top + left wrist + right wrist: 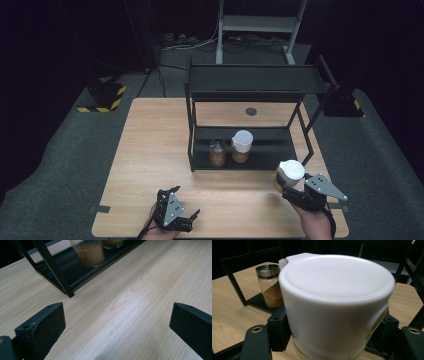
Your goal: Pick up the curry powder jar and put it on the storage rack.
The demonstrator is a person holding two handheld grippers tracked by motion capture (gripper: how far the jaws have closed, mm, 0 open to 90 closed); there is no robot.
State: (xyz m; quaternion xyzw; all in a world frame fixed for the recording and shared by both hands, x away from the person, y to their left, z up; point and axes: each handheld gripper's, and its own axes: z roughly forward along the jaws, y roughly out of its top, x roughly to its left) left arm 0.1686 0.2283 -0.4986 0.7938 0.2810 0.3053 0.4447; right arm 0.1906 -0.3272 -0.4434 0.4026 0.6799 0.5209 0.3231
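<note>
Because the right gripper (289,186) clamps the white-lidded jar (290,172) below its lid, just before the rack (250,82), its glass seems slippery and fragile.

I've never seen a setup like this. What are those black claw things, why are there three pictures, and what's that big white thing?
There is no robot: a person holds a hand-held two-jaw gripper in each hand. One picture comes from a camera above the wooden table. The other two come from cameras riding on the grippers, looking along their jaws. On the table stands a black rack; its lower shelf holds a metal-lid jar and a white-lid jar, both with brownish powder. The left gripper is open with nothing in it, above bare wood. The right gripper is shut on a third jar; the big white thing is its lid, seen close up.
</note>
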